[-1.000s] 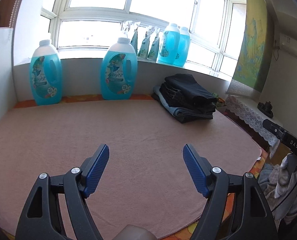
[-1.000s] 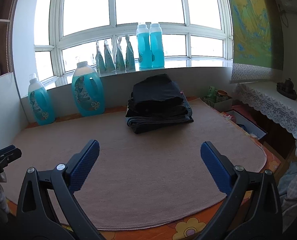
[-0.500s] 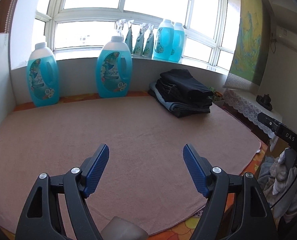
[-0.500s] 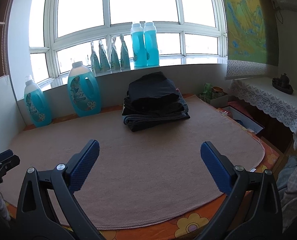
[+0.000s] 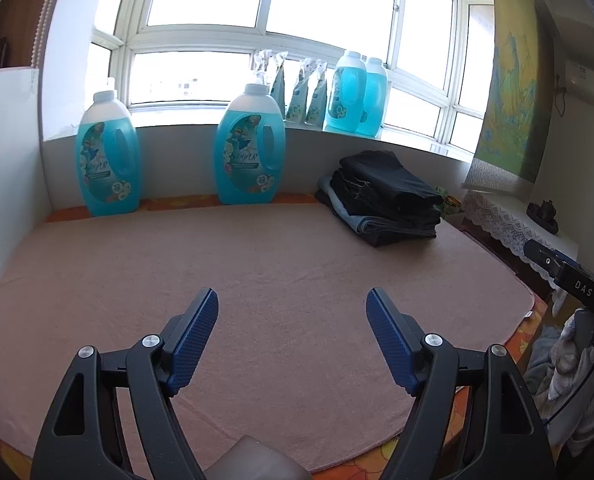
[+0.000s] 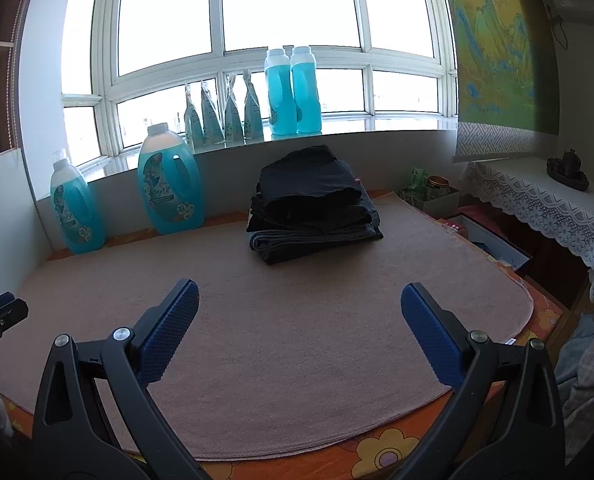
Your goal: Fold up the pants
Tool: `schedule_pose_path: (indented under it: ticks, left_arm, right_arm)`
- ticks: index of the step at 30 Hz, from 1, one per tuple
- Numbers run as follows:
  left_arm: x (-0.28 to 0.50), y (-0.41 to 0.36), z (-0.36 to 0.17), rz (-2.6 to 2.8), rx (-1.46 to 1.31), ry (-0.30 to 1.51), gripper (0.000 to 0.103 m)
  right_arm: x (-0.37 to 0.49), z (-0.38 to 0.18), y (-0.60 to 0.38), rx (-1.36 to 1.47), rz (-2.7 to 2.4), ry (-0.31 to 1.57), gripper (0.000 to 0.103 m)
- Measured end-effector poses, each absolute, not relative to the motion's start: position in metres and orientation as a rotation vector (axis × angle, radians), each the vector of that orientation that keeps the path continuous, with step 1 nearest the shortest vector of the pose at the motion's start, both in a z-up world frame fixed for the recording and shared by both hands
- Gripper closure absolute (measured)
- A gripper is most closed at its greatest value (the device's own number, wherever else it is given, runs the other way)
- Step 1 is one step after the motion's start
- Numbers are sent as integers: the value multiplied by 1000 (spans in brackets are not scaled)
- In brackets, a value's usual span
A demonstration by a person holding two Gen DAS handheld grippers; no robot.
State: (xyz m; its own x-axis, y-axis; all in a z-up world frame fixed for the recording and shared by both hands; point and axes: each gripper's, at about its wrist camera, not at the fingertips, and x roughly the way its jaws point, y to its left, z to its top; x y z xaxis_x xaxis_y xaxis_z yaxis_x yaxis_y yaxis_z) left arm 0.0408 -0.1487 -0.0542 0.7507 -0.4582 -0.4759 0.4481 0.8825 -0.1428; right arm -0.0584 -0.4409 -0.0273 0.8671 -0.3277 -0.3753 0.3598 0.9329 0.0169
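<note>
**Two open claws hovering over a bare mat, folded pants waiting at the back**

Over the near edge of the pink mat (image 6: 297,360), you are holding both claws above the cloth with nothing between their blue pads. Your left gripper (image 5: 293,328) is standing wide open, and your right gripper (image 6: 299,320) is spread wider still; neither is touching fabric. The stack of folded pants (image 6: 313,208), dark pieces lying on a grey-blue one, is sitting at the far side of the mat, just below the window sill (image 6: 377,126), well apart from both claws. From the left wrist view the same stack (image 5: 381,196) is lying toward the far right corner.

Along the back wall two large blue detergent bottles (image 5: 249,148) are standing upright on the orange flowered cloth (image 6: 381,452) beside the mat, left of the stack and clear of it. Two more blue bottles (image 6: 293,92) and a row of refill pouches (image 6: 225,116) are lining the sill above. To your right a lace-covered side table (image 6: 545,204) is carrying a small dark ornament (image 6: 569,168), with a painted scroll (image 6: 493,40) hanging above it. A heap of loose laundry (image 6: 589,368) is lying low at the right edge, off the mat. Nothing is standing on the open mat between your claws and the stack.
</note>
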Motion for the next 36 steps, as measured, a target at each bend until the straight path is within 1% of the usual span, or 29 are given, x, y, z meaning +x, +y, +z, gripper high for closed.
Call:
schedule_pose_path:
  ticks: [10,36]
  left_arm:
    - [39,-148,-55,-493,-18,519,24]
    - [37,-148,-57,-454,-5,529,24]
  right_arm:
    - [-61,-24,-436,68,-369,357,0]
    - [-57,-32,-433,91,-372,351,0]
